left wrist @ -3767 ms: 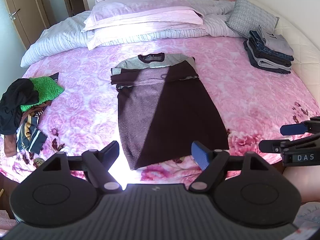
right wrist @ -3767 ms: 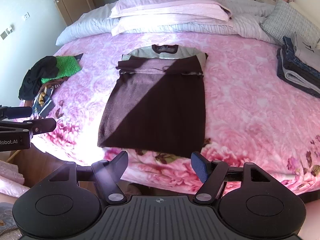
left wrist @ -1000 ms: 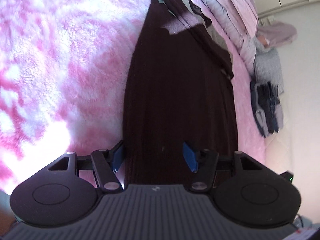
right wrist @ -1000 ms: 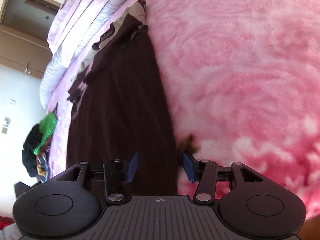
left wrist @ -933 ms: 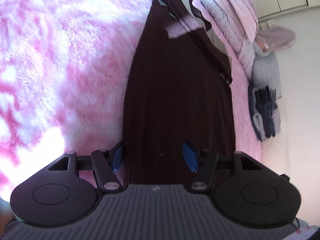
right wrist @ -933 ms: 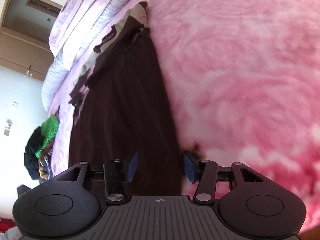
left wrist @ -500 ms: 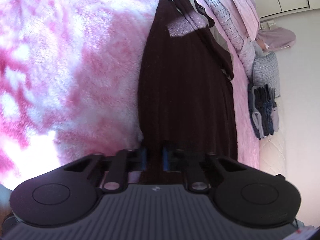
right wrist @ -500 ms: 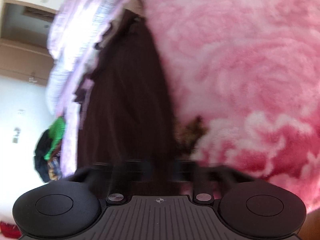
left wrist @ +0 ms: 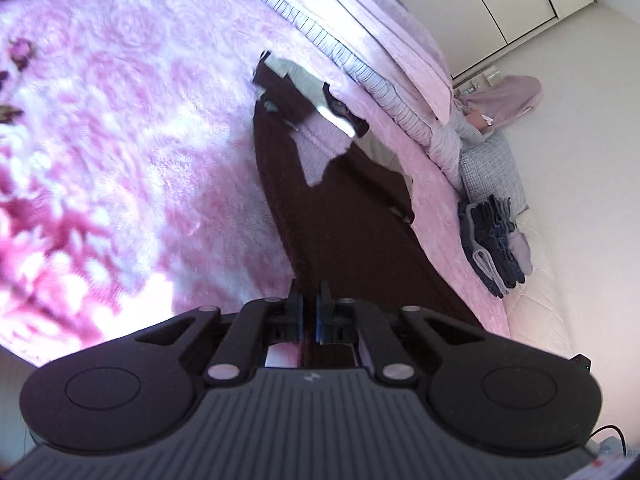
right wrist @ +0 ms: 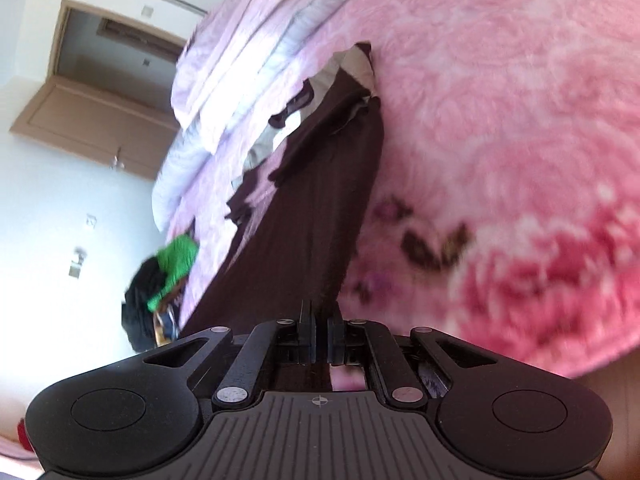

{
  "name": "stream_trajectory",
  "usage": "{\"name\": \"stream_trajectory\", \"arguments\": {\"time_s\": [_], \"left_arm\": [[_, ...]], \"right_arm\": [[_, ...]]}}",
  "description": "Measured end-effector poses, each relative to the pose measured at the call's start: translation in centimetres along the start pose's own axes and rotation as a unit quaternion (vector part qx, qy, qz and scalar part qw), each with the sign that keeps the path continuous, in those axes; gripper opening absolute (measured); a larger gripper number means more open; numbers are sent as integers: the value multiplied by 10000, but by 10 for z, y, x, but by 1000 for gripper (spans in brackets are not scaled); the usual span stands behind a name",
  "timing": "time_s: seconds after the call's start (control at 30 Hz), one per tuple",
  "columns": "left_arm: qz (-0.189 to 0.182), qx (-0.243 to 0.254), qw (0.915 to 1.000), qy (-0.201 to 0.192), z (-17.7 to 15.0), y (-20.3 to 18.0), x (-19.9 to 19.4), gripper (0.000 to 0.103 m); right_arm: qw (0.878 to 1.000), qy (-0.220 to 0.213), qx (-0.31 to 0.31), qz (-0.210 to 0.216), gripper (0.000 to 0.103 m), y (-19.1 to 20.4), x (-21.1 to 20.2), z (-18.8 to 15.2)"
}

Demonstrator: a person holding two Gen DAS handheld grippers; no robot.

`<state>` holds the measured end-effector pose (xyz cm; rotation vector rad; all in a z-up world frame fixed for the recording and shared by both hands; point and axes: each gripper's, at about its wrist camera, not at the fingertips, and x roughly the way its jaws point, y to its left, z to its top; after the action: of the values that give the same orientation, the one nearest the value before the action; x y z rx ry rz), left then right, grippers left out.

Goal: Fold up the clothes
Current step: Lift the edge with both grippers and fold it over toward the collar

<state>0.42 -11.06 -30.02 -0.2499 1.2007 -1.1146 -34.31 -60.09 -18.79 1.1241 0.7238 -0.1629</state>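
The dark brown garment (left wrist: pixel 344 216) lies long on the pink flowered blanket (left wrist: pixel 120 140), with its near hem at the near edge of the bed and its grey upper part (left wrist: pixel 296 76) at the far end, close to the pillows (left wrist: pixel 360 40). The left gripper (left wrist: pixel 310 316) is pressed together on the near left corner of the hem; a thin strip of the dark cloth shows between its blue pads. The right gripper (right wrist: pixel 319 338) is also closed on the cloth, at the near right corner of the same hem, and its fingers stand almost touching with the fabric between them. In the right wrist view the garment (right wrist: pixel 312 220) runs away from the gripper toward the pillows (right wrist: pixel 240 48), and its folded sleeves lie across the upper part. A pile of unfolded clothes, black and green (right wrist: pixel 164 276), lies at the left side of the bed. At the right side of the bed, a stack of folded clothes (left wrist: pixel 496 248) lies just beside a grey cushion (left wrist: pixel 488 176). A brown door (right wrist: pixel 92 120) is at the far left of the room. The right wrist view is somewhat blurred.
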Motion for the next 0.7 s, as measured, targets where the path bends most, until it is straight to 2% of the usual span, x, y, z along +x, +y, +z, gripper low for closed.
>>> {"name": "stream_trajectory", "arguments": {"time_s": [0.07, 0.17, 0.23, 0.3, 0.37, 0.47, 0.57, 0.63, 0.67, 0.7], "left_arm": [[73, 31, 9999, 91, -11, -5, -18, 3], [206, -208, 9993, 225, -34, -6, -43, 3], [306, -416, 9983, 272, -47, -6, -56, 3], [348, -600, 9971, 311, -50, -6, -62, 3], [339, -658, 9968, 310, -42, -8, -62, 3], [168, -600, 9979, 160, -6, -21, -49, 3], [-77, -416, 9991, -33, 51, -39, -23, 3], [-127, -325, 9993, -123, 95, -49, 3, 3], [-113, -333, 9993, -156, 116, -53, 18, 5], [-54, -371, 9992, -151, 138, -56, 36, 6]], "right_arm": [[9998, 143, 167, -29, 1, 0, -14, -20], [9981, 432, 403, -145, 1, 2, -28, -45], [9965, 613, 483, -314, 1, 7, -31, -51], [9955, 689, 514, -390, 1, 16, -31, -40], [9965, 628, 381, -401, 1, 29, -27, -16], [9985, 407, 153, -331, 1, 57, -16, 40], [9996, 111, 39, -271, 2, 82, 9, 107], [9989, -178, 93, -419, 3, 94, 35, 155], [9979, -324, 68, -550, 5, 99, 49, 177], [9961, -514, 60, -716, 14, 103, 61, 196]]}}
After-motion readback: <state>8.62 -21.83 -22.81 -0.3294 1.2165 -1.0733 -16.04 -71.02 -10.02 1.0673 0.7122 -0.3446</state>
